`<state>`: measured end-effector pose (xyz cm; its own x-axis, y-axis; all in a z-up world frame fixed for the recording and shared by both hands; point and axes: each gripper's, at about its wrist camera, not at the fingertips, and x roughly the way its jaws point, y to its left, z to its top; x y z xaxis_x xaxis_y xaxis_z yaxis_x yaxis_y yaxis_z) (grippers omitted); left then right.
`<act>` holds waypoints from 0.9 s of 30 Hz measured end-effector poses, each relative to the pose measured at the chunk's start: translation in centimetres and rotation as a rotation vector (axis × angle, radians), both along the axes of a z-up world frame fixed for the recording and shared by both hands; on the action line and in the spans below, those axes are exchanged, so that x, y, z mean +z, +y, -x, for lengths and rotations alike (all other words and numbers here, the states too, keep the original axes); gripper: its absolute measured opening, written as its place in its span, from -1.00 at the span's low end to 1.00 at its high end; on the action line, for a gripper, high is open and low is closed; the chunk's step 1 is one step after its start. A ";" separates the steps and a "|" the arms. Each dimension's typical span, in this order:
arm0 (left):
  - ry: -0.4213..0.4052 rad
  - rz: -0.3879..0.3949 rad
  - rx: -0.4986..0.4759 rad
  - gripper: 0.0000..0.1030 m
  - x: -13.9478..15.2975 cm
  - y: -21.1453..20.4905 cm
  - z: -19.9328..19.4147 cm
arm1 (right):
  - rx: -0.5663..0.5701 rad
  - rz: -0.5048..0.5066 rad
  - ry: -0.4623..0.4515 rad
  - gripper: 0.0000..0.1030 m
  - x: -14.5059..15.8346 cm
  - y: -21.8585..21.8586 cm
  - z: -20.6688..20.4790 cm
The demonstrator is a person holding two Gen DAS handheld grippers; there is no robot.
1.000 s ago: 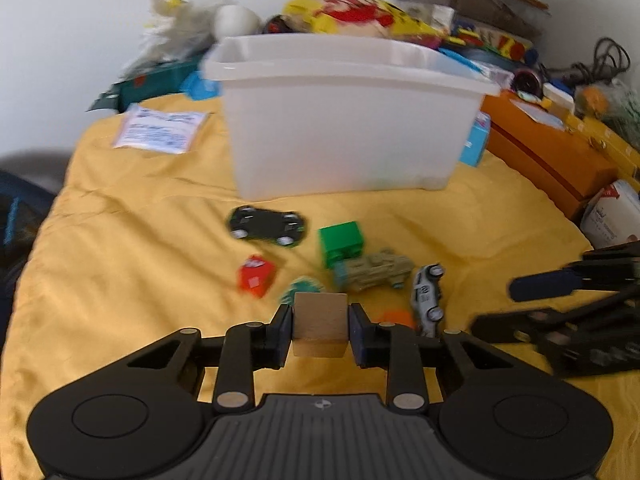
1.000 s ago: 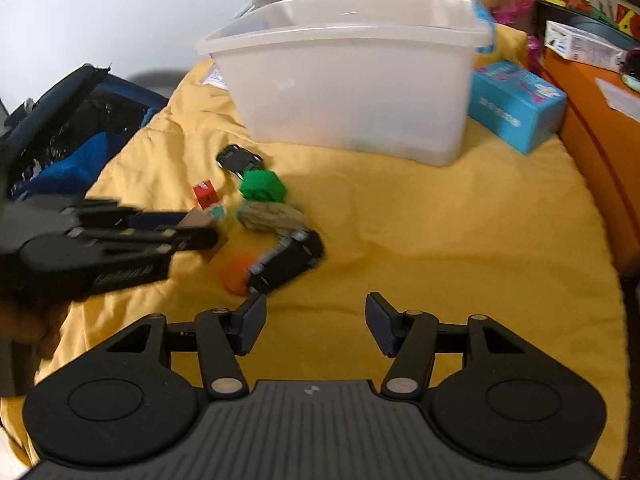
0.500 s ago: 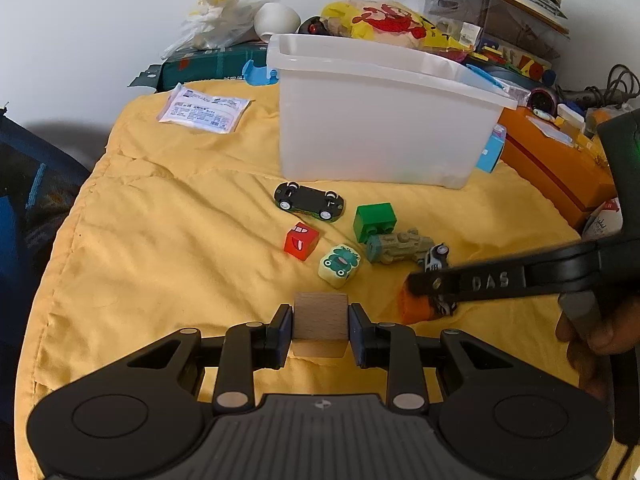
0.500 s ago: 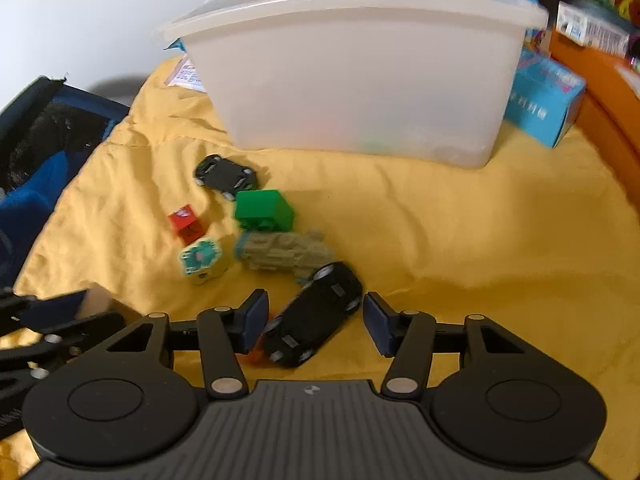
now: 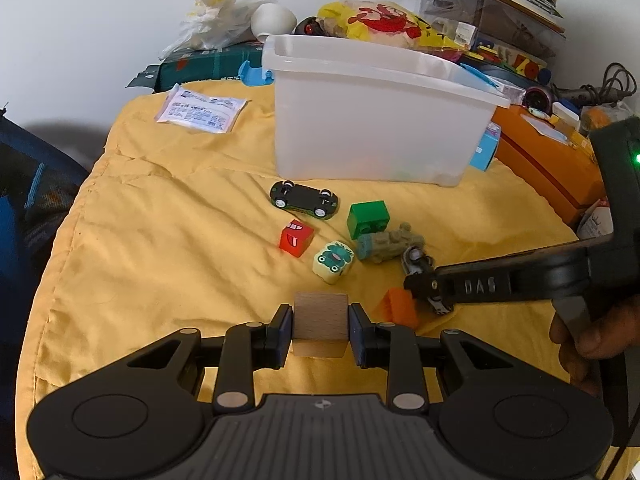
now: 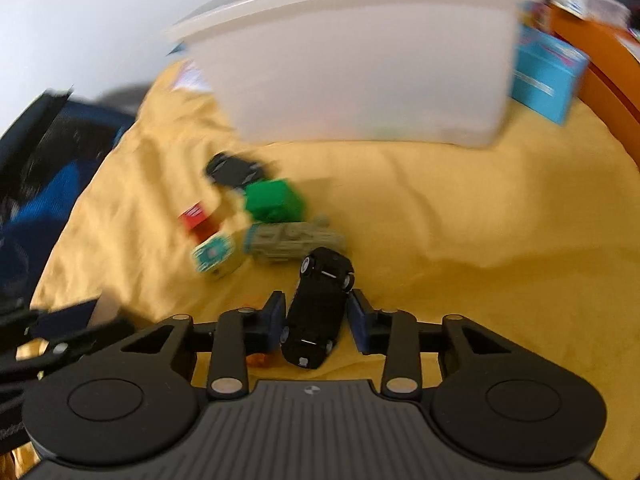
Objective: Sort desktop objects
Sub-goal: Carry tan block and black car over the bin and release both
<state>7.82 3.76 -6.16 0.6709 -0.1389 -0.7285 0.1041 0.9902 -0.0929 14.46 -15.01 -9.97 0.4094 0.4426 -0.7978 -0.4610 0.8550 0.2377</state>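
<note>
The left gripper (image 5: 320,328) has its jaws clamped on a wooden cube (image 5: 320,322) above the near yellow cloth (image 5: 160,248). Beyond lie a red block (image 5: 296,239), a frog block (image 5: 333,261) and a green brick (image 5: 368,218), short of the far white bin (image 5: 376,120). At right, the right gripper (image 6: 318,316) brackets a black toy car (image 6: 318,308), jaws nearly touching it; whether they grip it I cannot tell.

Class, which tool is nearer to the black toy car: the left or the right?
Right. The right tool has the black toy car between its fingers, while the left tool holds a wooden block off to the car's left.
</note>
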 end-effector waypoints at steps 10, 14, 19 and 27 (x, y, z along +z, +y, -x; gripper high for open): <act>-0.040 0.026 0.010 -0.36 1.7 -0.6 -0.4 | 0.010 -0.031 -0.123 -0.36 2.6 -4.4 1.9; -0.086 0.015 -0.002 -0.36 3.9 -1.5 -1.4 | -0.002 -0.058 -0.194 -0.36 5.3 -6.3 1.9; -0.137 0.010 -0.019 -0.36 7.4 -2.2 -3.5 | -0.025 -0.113 -0.254 -0.36 9.1 -7.7 0.6; -0.185 0.006 -0.015 -0.36 12.9 -2.6 -8.4 | -0.026 -0.147 -0.333 -0.36 15.3 -8.2 -4.1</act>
